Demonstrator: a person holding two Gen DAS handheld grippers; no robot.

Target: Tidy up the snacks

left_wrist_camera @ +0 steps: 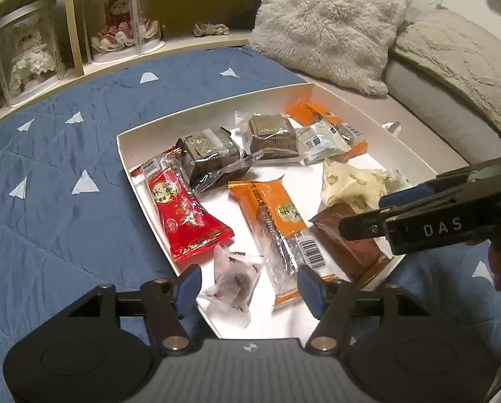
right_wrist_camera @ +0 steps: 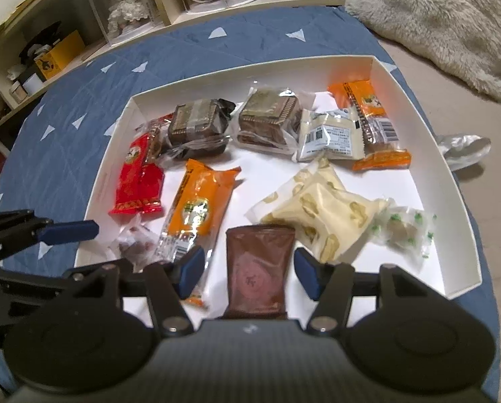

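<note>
A white tray on a blue quilt holds several wrapped snacks. My left gripper is open over the tray's near edge, with a small clear-wrapped sweet between its fingers and an orange packet by the right finger. My right gripper is open around a brown packet, not closed on it. A red packet, two dark cakes, a cream packet and a second orange packet lie in the tray.
The blue quilt covers the bed. A fluffy pillow and a blanket lie behind the tray. A shelf with boxed dolls runs along the back. A crumpled wrapper lies outside the tray's right wall.
</note>
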